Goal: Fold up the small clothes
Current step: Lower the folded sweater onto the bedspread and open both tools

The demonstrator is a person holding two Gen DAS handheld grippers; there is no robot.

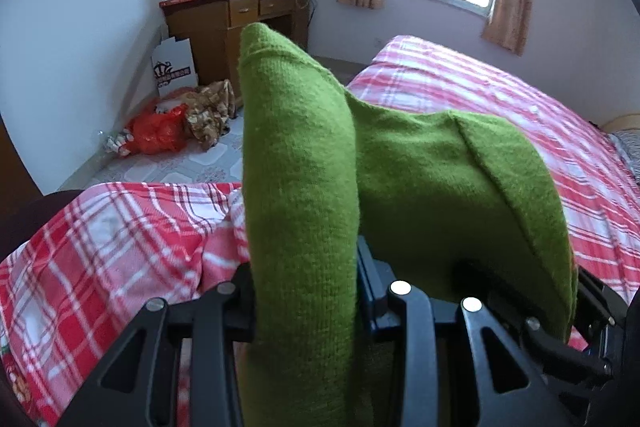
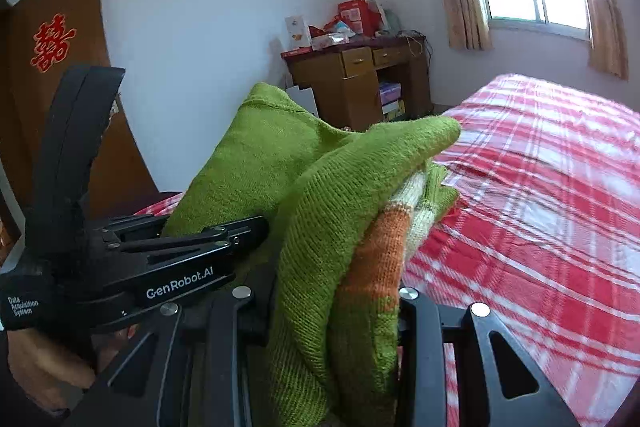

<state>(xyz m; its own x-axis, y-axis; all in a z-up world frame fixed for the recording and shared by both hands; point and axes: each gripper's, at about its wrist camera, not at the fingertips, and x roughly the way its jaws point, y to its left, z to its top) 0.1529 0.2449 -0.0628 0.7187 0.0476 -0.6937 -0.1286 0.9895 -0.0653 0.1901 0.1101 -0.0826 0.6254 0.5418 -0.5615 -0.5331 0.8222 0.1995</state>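
Note:
A green knitted garment [image 1: 304, 187] with orange and cream stripes [image 2: 380, 259] is held up above the bed between both grippers. My left gripper [image 1: 306, 291] is shut on a fold of the green knit, which stands up and hides the fingertips. My right gripper [image 2: 340, 311] is shut on another bunched part of the same garment [image 2: 320, 235]. The left gripper's body [image 2: 132, 267] shows at the left in the right wrist view, close beside the right one. The garment spans between them and hangs folded over.
The bed with a red and white plaid sheet [image 1: 500, 99] [image 2: 540, 187] lies below and to the right. A wooden desk [image 1: 236, 23] [image 2: 360, 79] with clutter stands by the far wall. Bags and cloth [image 1: 176, 123] lie on the floor. A wooden door [image 2: 60, 87] is at left.

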